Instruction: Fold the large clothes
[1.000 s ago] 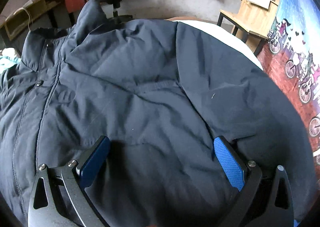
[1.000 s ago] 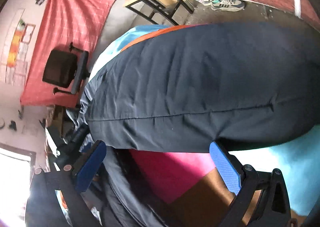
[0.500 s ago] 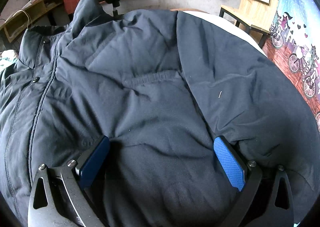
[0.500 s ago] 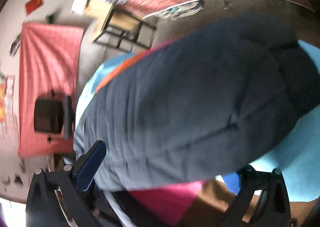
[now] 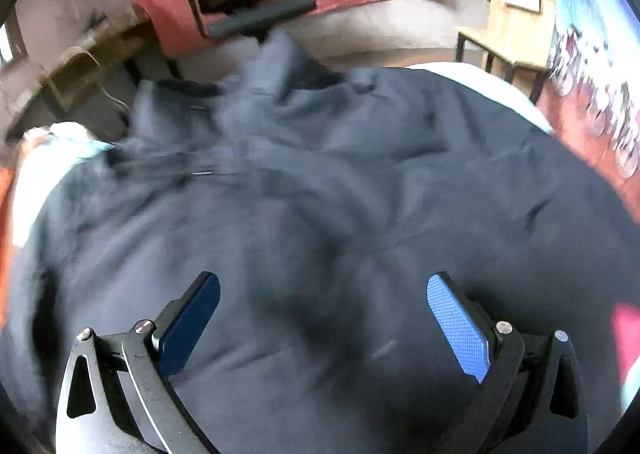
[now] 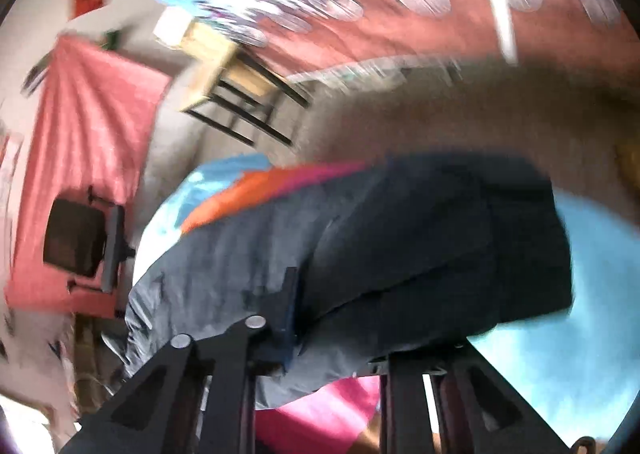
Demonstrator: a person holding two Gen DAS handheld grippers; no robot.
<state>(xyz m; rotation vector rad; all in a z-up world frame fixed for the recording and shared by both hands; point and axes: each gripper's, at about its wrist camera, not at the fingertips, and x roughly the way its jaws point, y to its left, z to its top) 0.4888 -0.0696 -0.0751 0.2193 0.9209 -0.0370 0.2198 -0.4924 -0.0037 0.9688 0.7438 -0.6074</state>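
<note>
Left wrist view: left tongs [image 5: 323, 320] gape wide, empty, over the dark jacket [image 5: 320, 193] spread across the bed [image 6: 580, 334]. Right tongs [image 6: 332, 338] are clamped on its edge. Padded, soft, bulky, probably slippery; best pinched at hems or seams.

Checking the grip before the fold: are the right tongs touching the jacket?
Touching. The right wrist view shows the right tongs closed on the edge of the dark jacket, with fabric bunched between the jaws.
</note>
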